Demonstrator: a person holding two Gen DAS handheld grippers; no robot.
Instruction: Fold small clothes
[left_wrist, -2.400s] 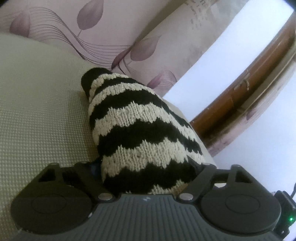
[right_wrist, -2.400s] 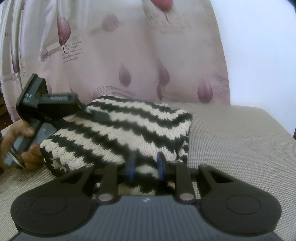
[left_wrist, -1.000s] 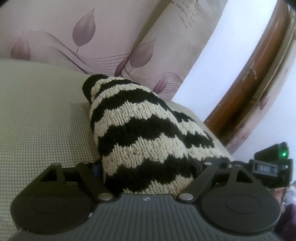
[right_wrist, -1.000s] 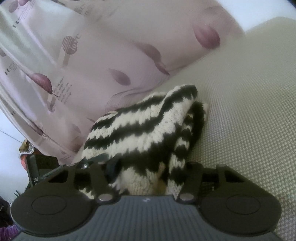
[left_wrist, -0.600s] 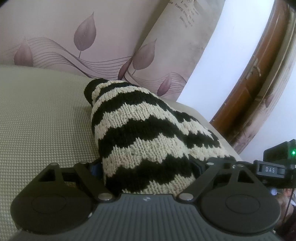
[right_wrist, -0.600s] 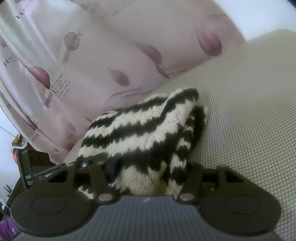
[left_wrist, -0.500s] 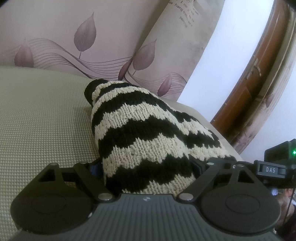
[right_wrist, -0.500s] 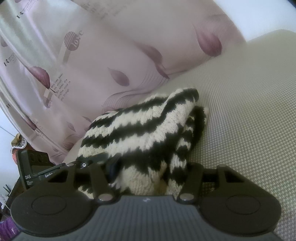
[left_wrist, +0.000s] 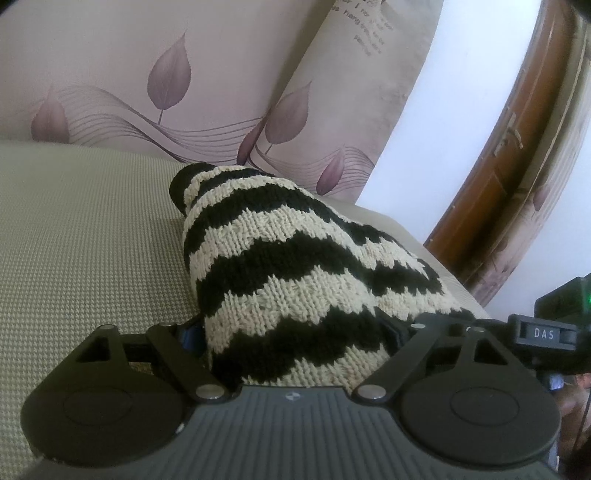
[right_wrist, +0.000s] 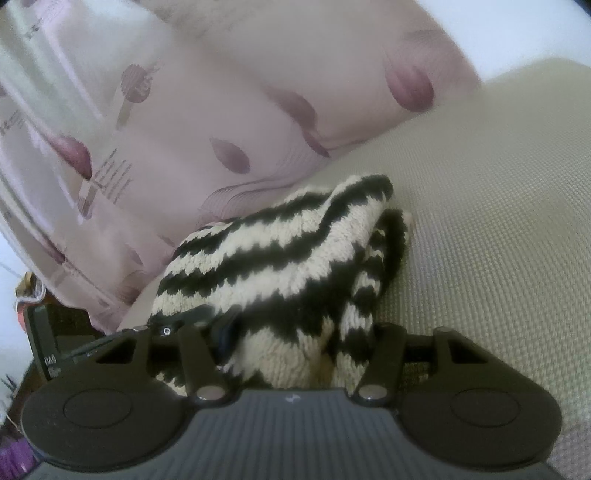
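A black-and-cream zigzag knit garment (left_wrist: 295, 266) lies bunched on a beige woven cushion (left_wrist: 92, 221). My left gripper (left_wrist: 293, 330) straddles its near end. The jaws are closing, and both fingers press into the knit. In the right wrist view the same garment (right_wrist: 280, 266) fills my right gripper (right_wrist: 304, 332), squeezed between both fingers. The left gripper's fingertip (right_wrist: 192, 316) rests on the bundle's left side there. Part of the right gripper's body (left_wrist: 543, 332) shows at the left wrist view's right edge.
A pale pink curtain with purple leaf prints (left_wrist: 166, 74) hangs behind the cushion. A brown wooden frame (left_wrist: 498, 184) curves up on the right beside a white wall. The cushion (right_wrist: 498, 221) stretches wide to the right of the bundle.
Since the earliest frames the right gripper's view has tilted and its jaws now hold a thicker part of the bundle. Over the last second both grippers have barely moved.
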